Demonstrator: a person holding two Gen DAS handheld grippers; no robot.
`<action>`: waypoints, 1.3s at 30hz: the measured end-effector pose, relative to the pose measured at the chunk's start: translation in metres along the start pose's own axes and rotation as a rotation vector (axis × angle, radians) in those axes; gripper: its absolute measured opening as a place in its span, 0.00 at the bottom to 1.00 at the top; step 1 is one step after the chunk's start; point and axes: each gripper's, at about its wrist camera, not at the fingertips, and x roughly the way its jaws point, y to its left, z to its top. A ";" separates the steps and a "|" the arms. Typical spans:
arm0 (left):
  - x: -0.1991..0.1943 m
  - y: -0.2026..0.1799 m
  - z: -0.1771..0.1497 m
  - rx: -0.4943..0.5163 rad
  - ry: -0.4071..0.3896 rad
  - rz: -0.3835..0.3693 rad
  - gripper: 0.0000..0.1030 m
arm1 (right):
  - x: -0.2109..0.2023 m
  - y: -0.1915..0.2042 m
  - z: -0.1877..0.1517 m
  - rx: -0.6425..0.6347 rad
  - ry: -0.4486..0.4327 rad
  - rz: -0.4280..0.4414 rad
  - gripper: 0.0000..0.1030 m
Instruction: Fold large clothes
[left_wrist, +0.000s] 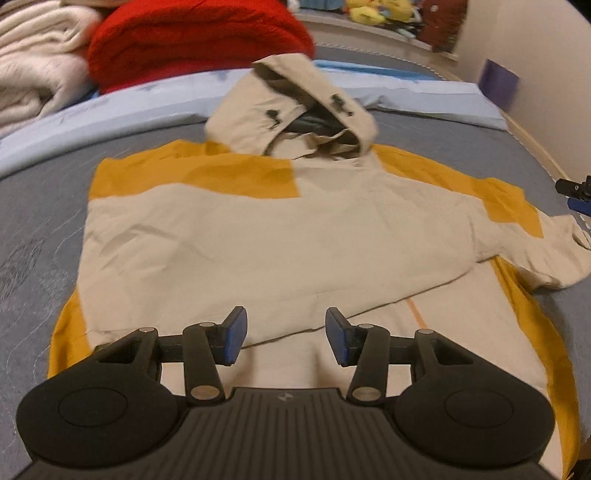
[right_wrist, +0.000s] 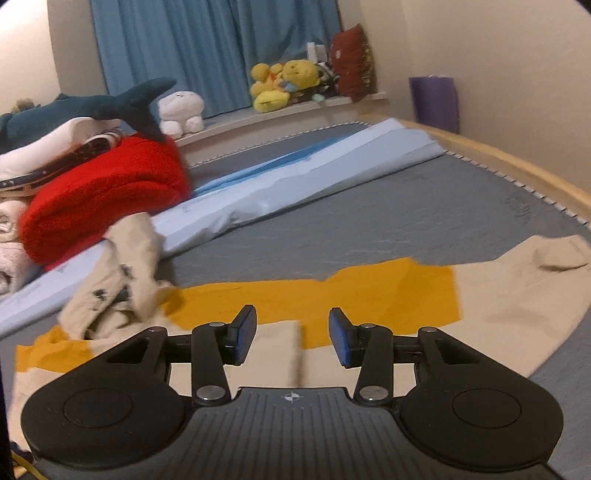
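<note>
Currently the beige-and-mustard hooded jacket (left_wrist: 258, 229) lies spread flat on the grey mattress (left_wrist: 37, 236), which serves as the landmark here. One sleeve is folded across the jacket's body towards the left claw; the other sleeve (right_wrist: 524, 280) stretches out flat towards the mattress edge by the wall. The hood (left_wrist: 291, 107) sits bunched at the jacket's far end, pointing towards the light blue sheet (left_wrist: 110, 114) that is rolled back along the far side of the mattress. Left claw (left_wrist: 285, 336): fingers well apart, nothing between the blue pads (left_wrist: 233, 338), hovering over the jacket's near hem. Right claw (right_wrist: 292, 335): fingers likewise wide apart and empty, hovering over the mustard shoulder band near the hood. Whether either claw touches the fabric cannot be told. A red blanket (right_wrist: 107, 195) is piled at the far left corner of the mattress, beside cream blankets (left_wrist: 40, 62), with a shark plush (right_wrist: 92, 103) on top of the pile. Beyond the mattress, a ledge holds yellow plush toys (right_wrist: 284, 81) in front of a blue curtain (right_wrist: 210, 48). Both views are a bit motion-blurred.
</note>
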 end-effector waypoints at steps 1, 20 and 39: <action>0.001 -0.002 0.000 0.007 -0.003 -0.003 0.50 | 0.000 -0.012 0.000 -0.003 -0.003 -0.017 0.44; 0.019 -0.001 0.003 -0.017 0.014 -0.012 0.50 | 0.027 -0.260 -0.012 0.463 0.017 -0.314 0.35; 0.026 0.009 0.005 -0.053 0.022 -0.013 0.50 | 0.067 -0.310 -0.050 0.791 -0.060 -0.329 0.35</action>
